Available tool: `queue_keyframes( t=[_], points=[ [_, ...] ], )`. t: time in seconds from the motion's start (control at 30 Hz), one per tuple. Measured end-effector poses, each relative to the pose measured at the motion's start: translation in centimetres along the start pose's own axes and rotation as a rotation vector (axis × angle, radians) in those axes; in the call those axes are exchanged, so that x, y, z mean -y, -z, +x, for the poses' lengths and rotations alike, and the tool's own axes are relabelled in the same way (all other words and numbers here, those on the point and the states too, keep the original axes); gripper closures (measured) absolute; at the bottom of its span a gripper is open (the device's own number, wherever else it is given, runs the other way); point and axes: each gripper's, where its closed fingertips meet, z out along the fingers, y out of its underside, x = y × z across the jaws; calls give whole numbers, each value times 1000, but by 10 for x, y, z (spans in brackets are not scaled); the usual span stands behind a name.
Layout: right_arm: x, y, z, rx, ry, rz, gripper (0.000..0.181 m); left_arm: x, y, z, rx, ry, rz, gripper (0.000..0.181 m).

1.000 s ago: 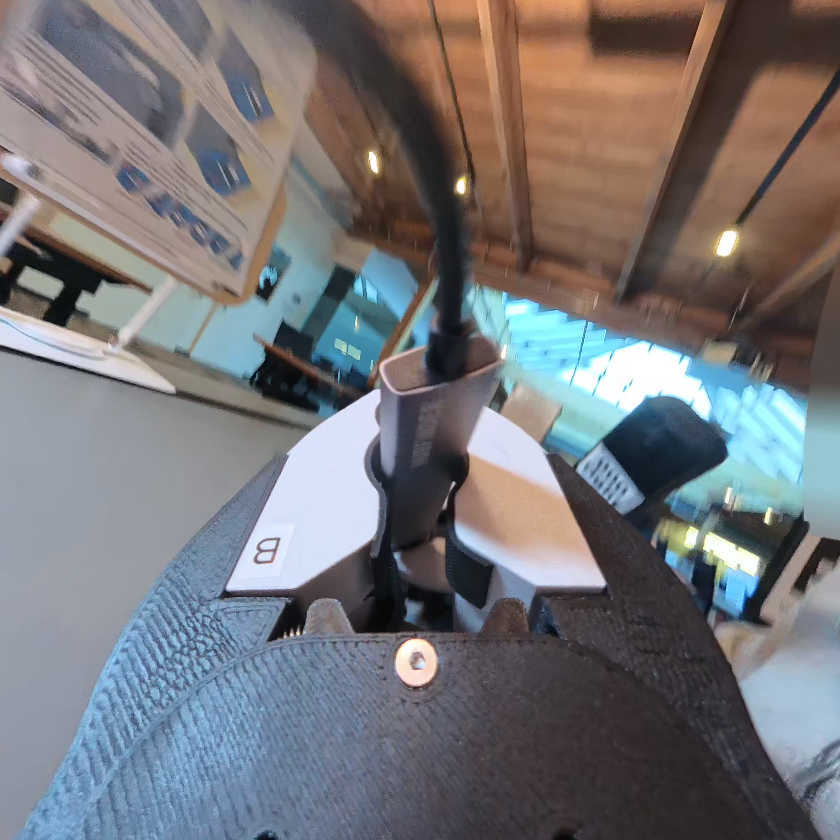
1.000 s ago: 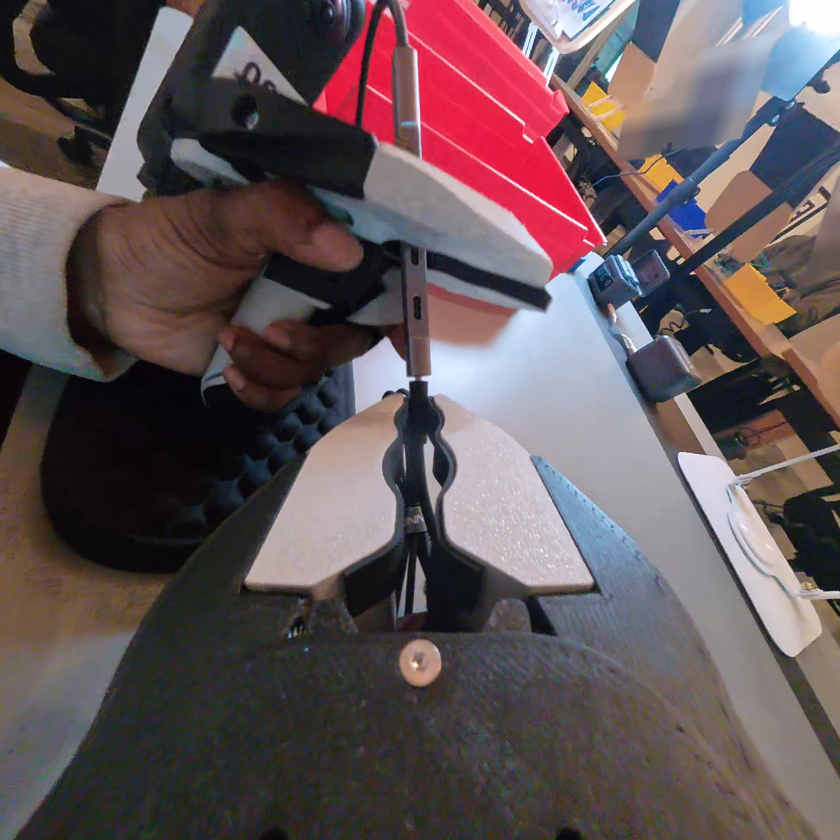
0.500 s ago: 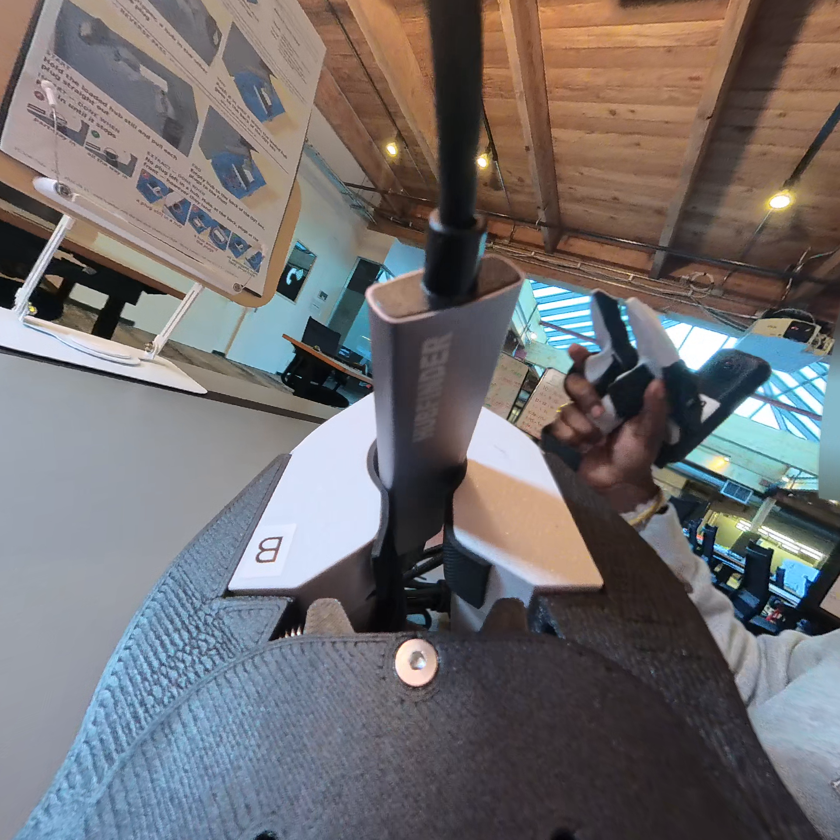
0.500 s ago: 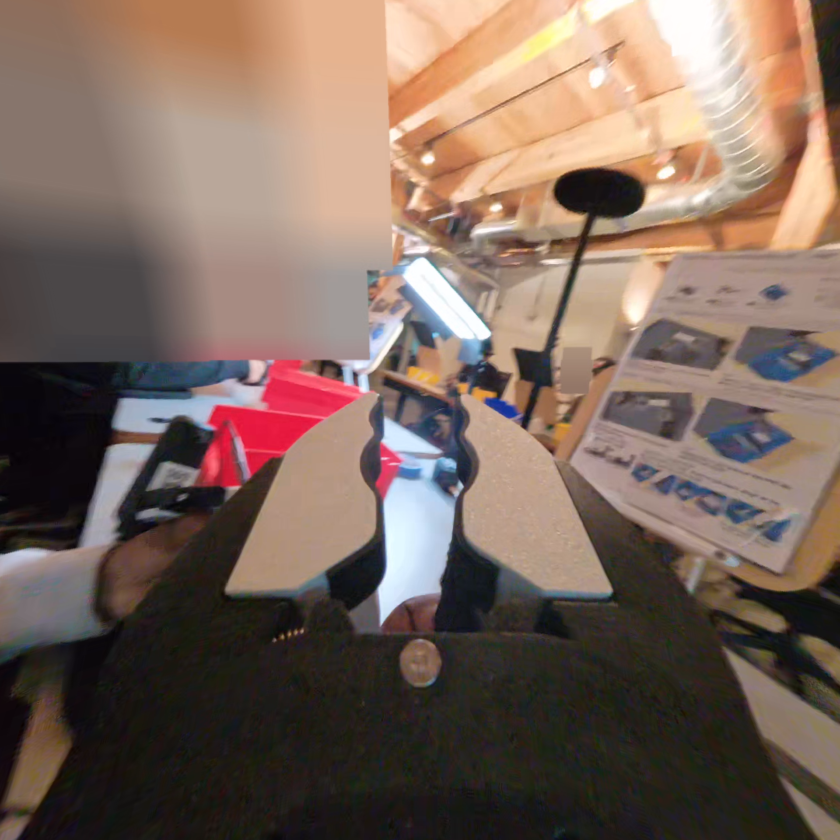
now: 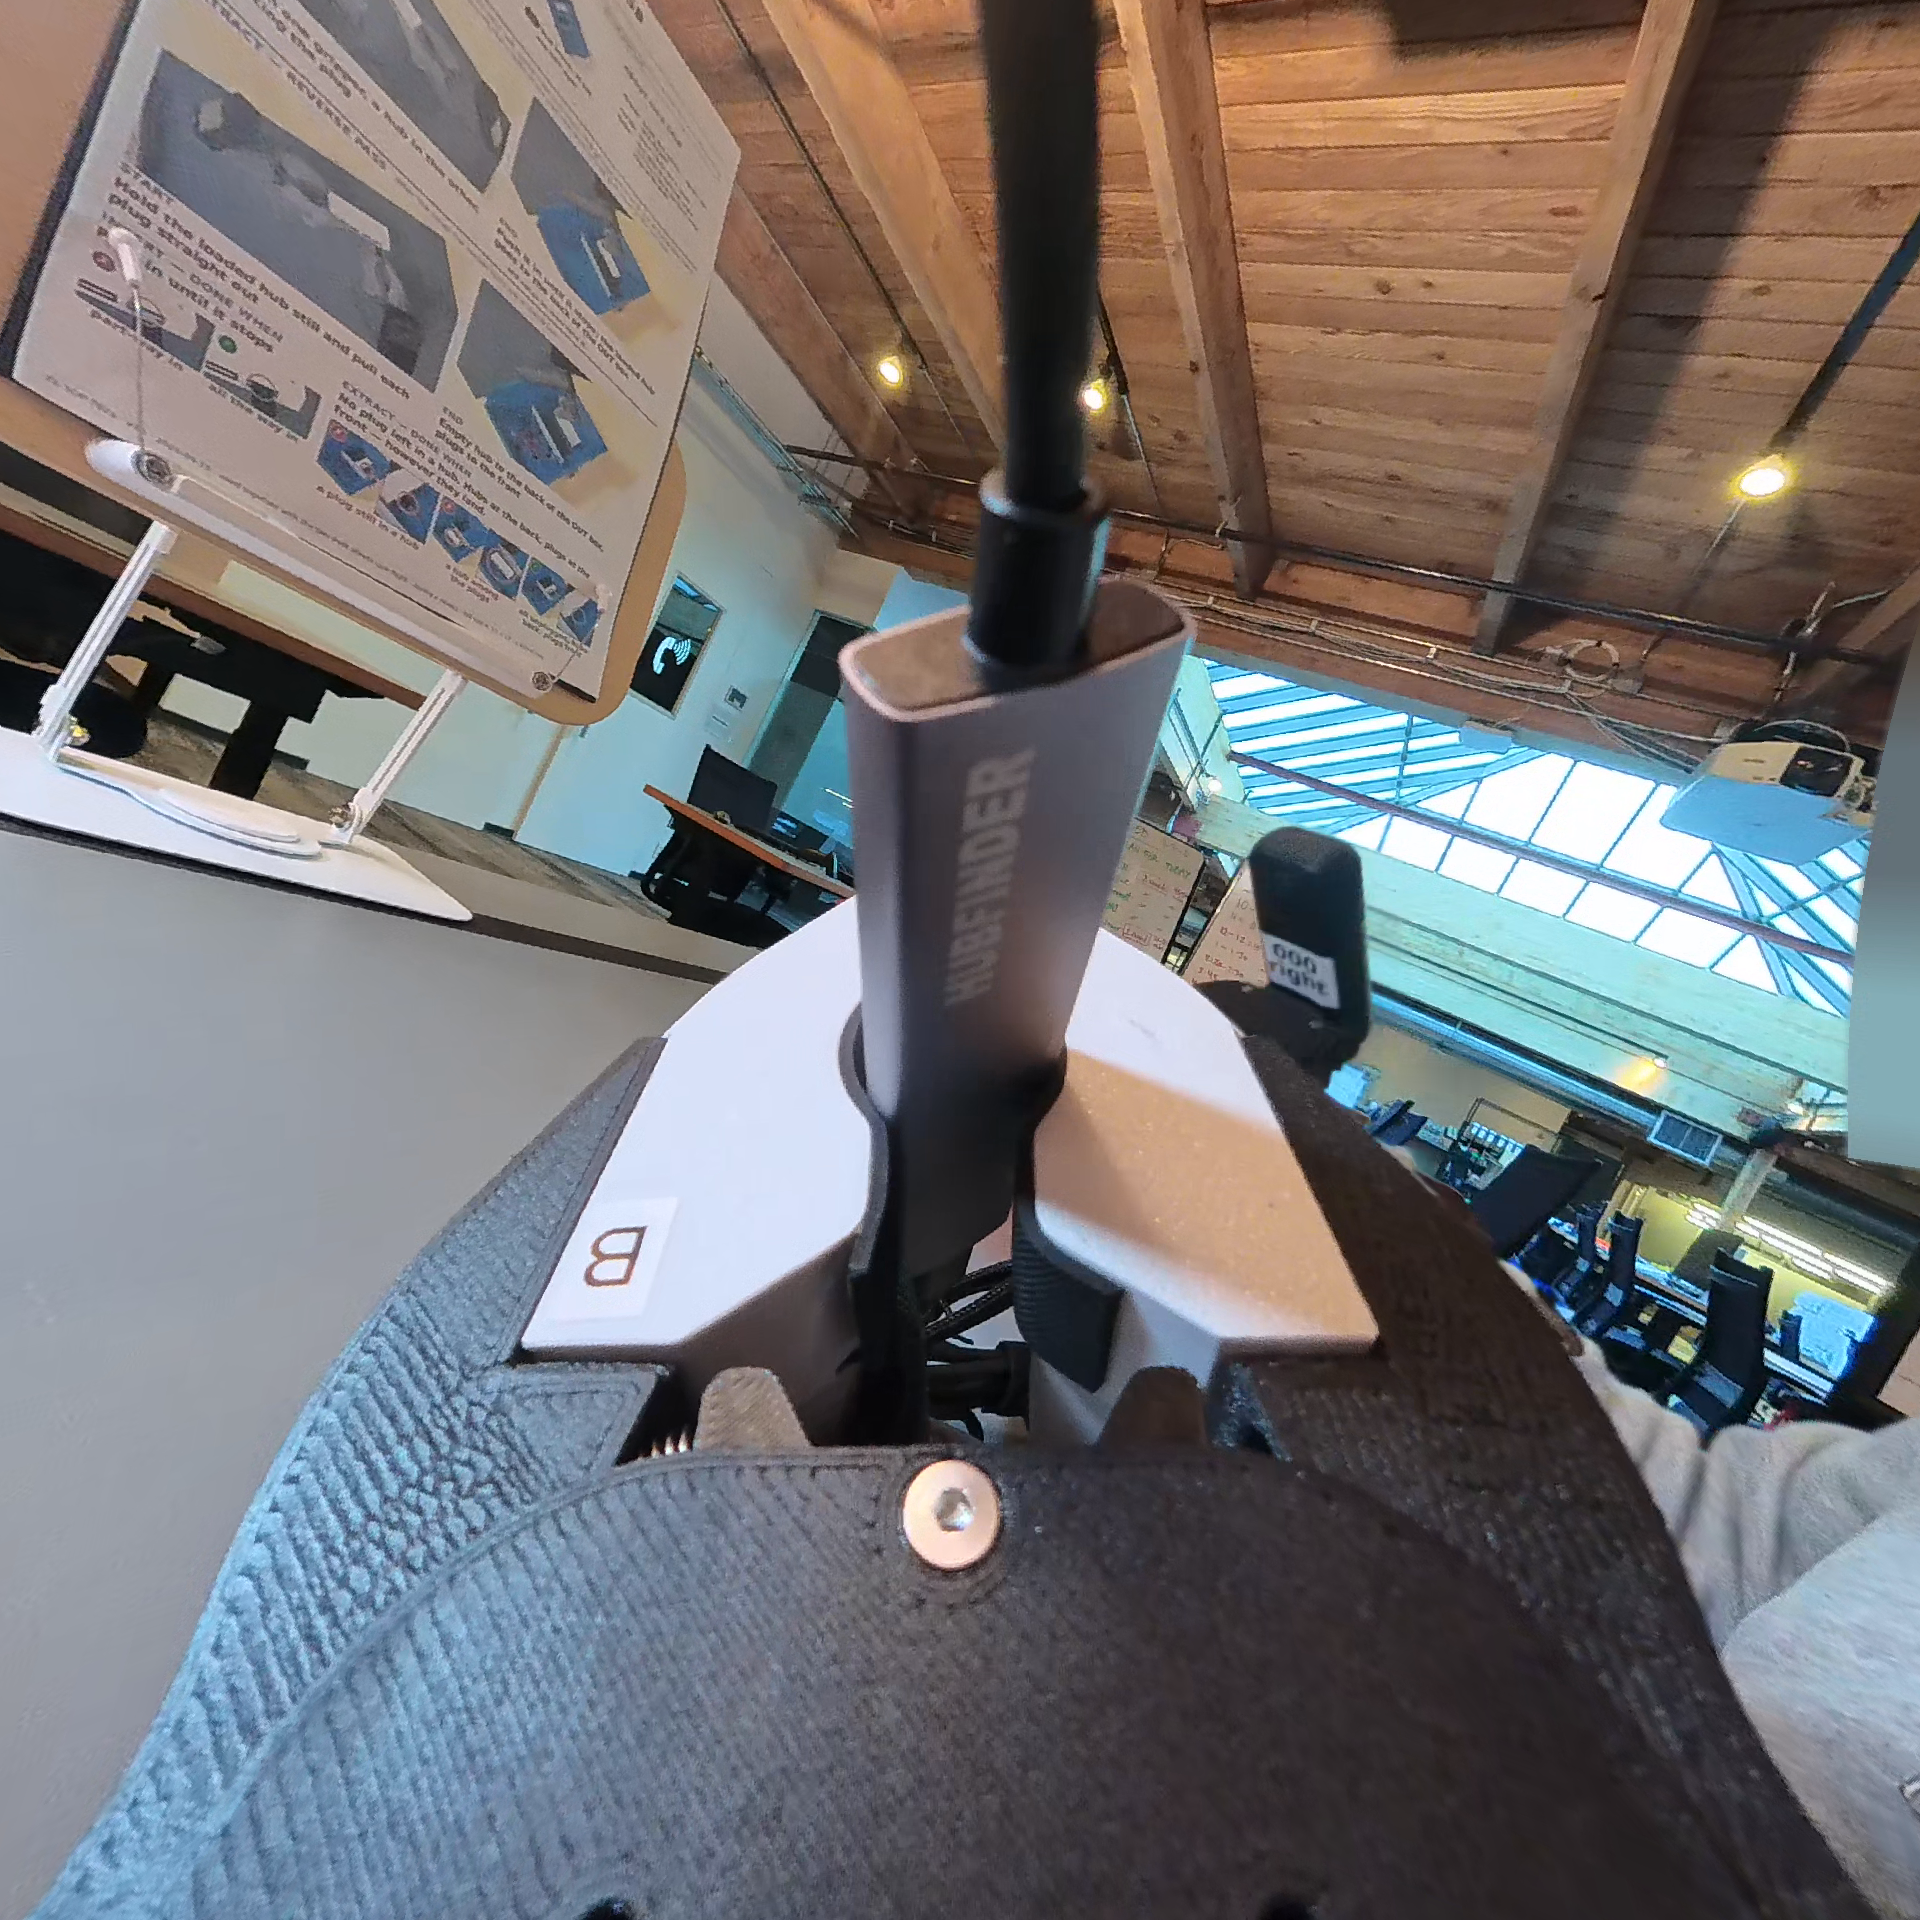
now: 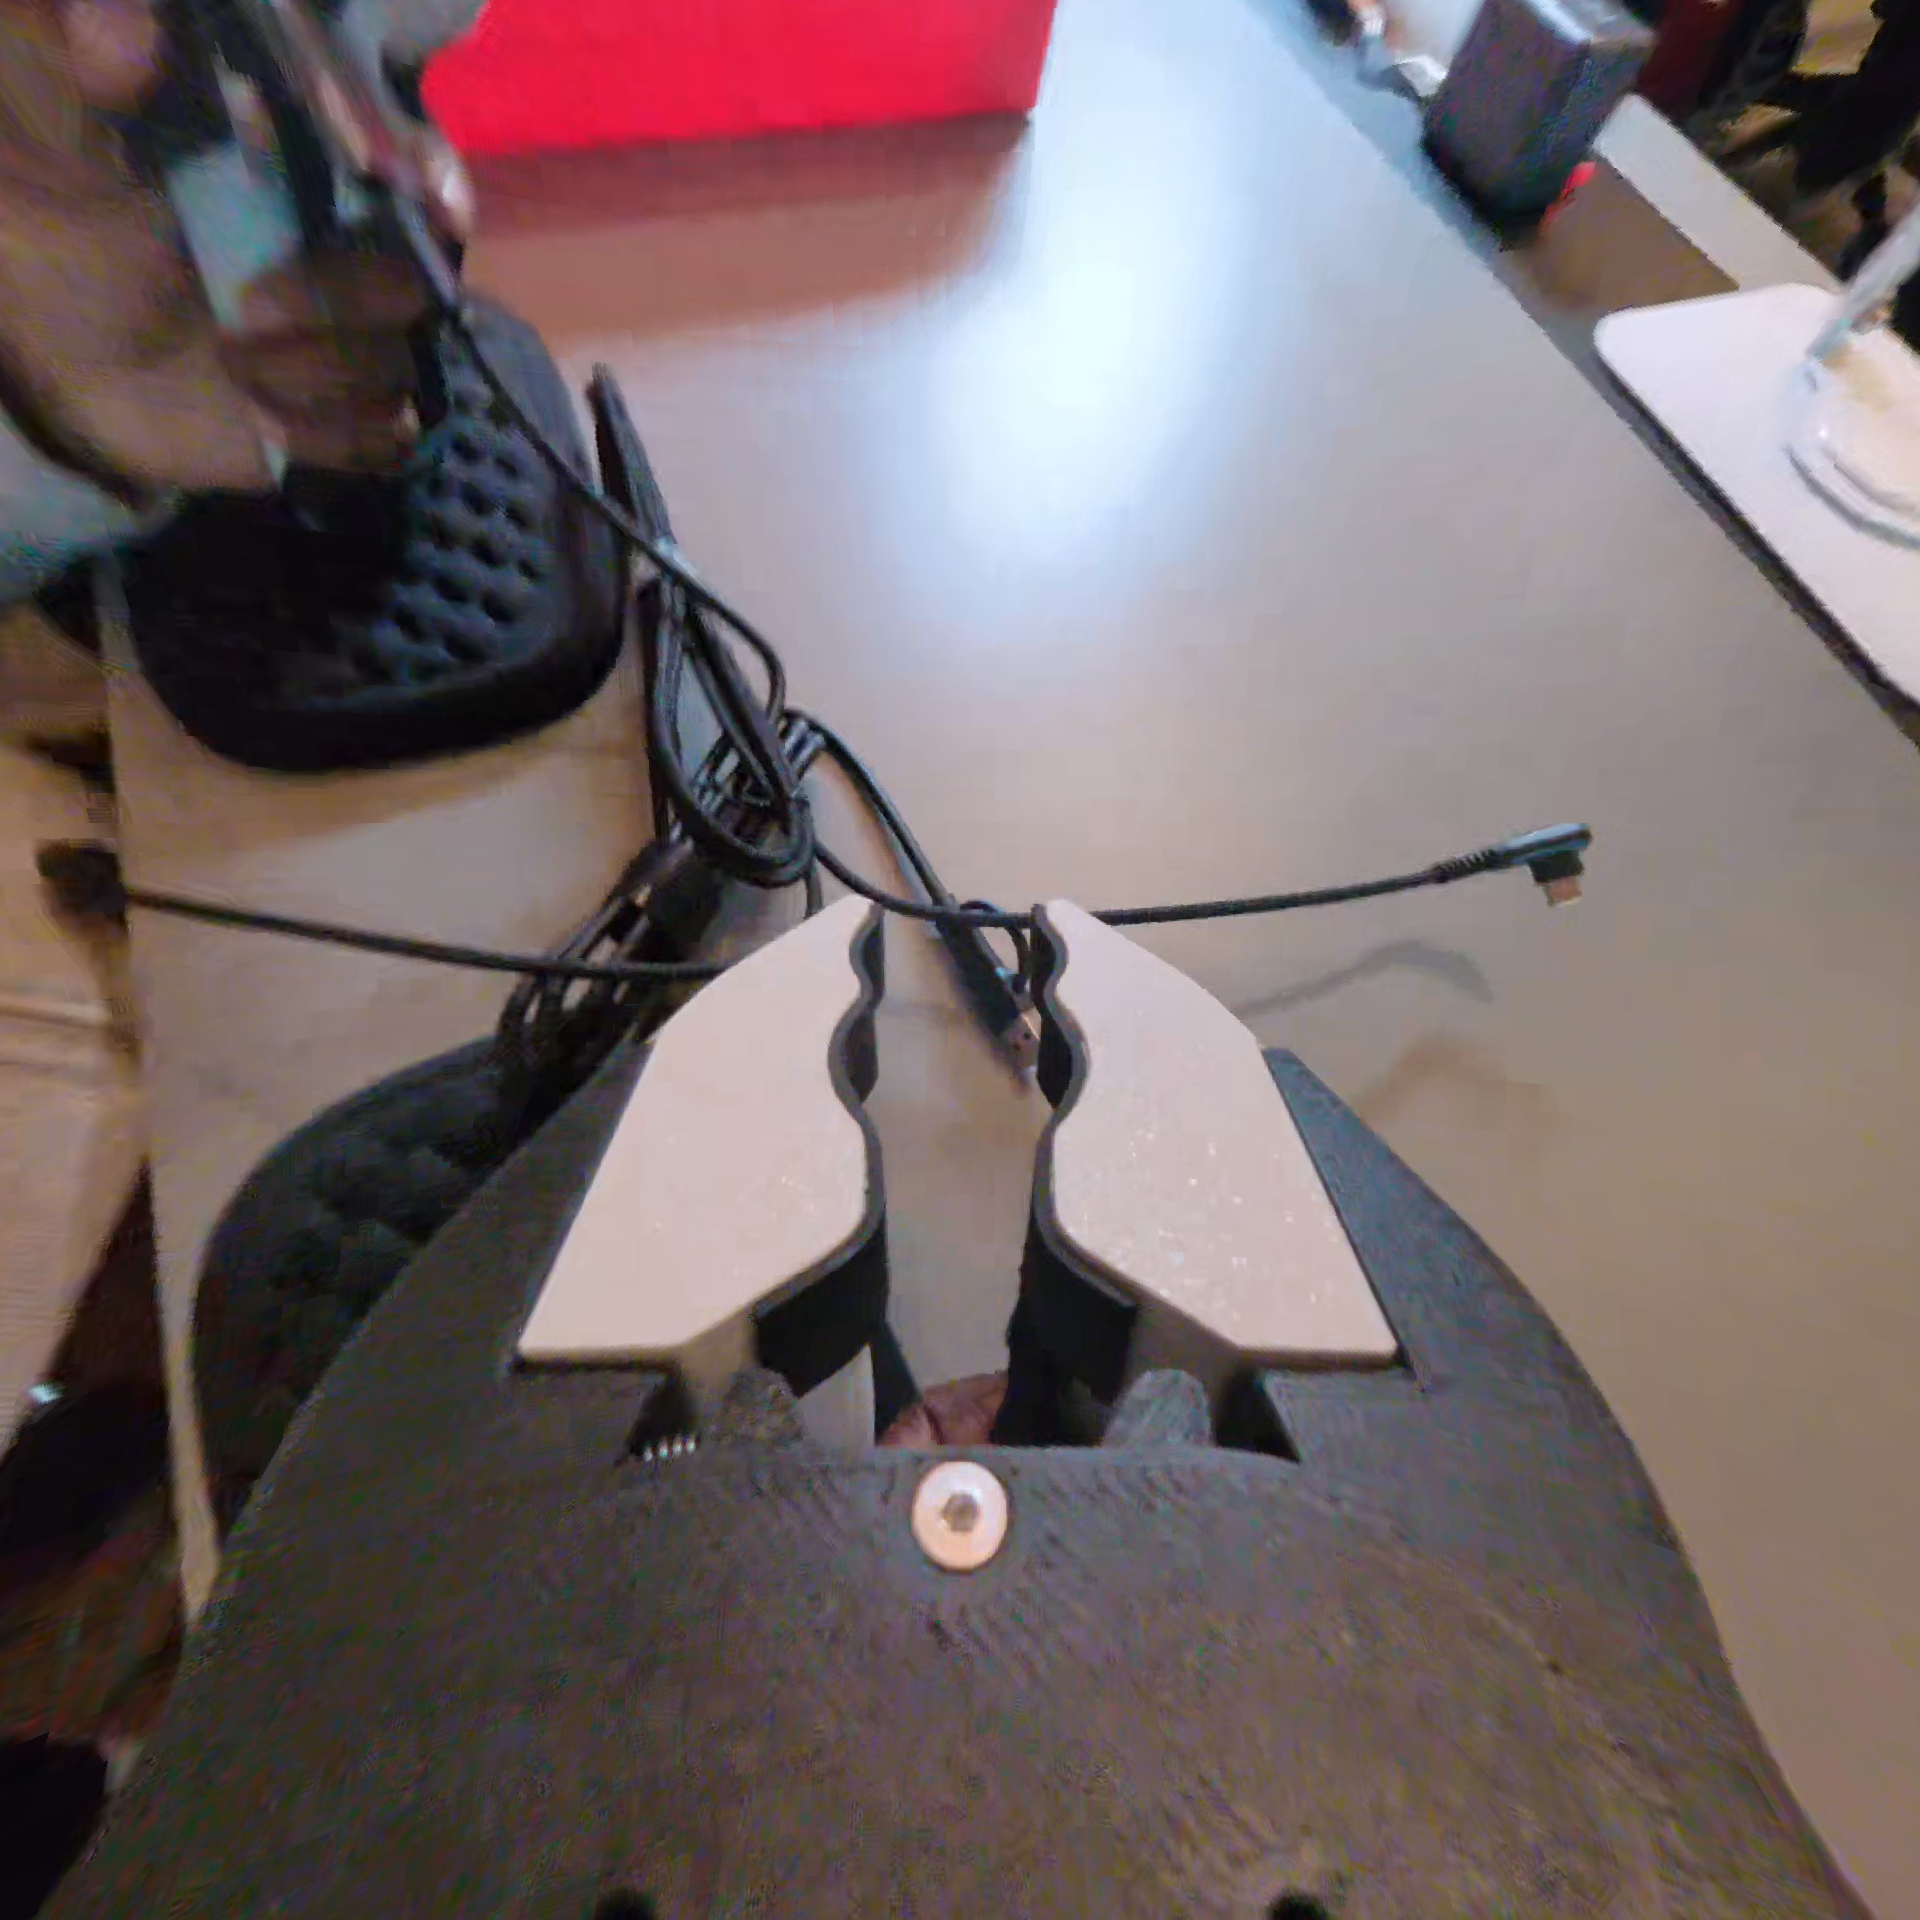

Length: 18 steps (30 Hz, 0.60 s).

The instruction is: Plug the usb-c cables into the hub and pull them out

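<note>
left tool (image 5: 961, 1101) clamped on slim grey metal hub (image 5: 982, 894), upright | right tool (image 6: 956, 935) apart, empty, above thin black usb-c cables (image 6: 748, 790) loose on grey table (image 6: 1143, 520) | progress: cables look unplugged; more plugging possibly left

Hub's (image 5: 977, 894) lower end hidden between jaws; left gripper (image 6: 301, 197) blurred.

L gripper (image 5: 961, 1081): my black textured printed body, pale grey fingers (image 5: 748, 1132), silver screw, white lettered sticker | R gripper (image 6: 956, 997): same black shell, speckled grey fingers (image 6: 748, 1132) w/ wavy inner edges, silver screw | sleeve (image 5: 1787, 1558): light grey knit
</note>
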Motion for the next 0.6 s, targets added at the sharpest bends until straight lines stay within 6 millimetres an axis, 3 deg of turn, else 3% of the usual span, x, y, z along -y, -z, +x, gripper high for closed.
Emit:
queue_keyframes(
  t=[0.1, 0.17, 0.3, 0.5, 0.57, 0.6],
  points=[
    [-15, -22, -12, 71, 305, -127, 153, 0, 0, -2, 0, 12, 3, 162],
    [-24, -31, -16, 124, 417, -231, 149, 1, 0, -3, 0, 15, 6, 162],
    [-21, -43, -15, 167, 651, -295, 146, 1, 0, -4, 0, 18, 8, 163],
    [-37, -58, -14, 233, 759, -414, 149, 4, 0, -5, -2, 34, 20, 162],
    [-38, -66, -13, 203, 775, -402, 171, 4, 0, -5, -1, 32, 20, 163],
    [-37, -66, -11, 190, 792, -400, 173, 4, 0, -5, 3, 31, 22, 162]
  ],
)
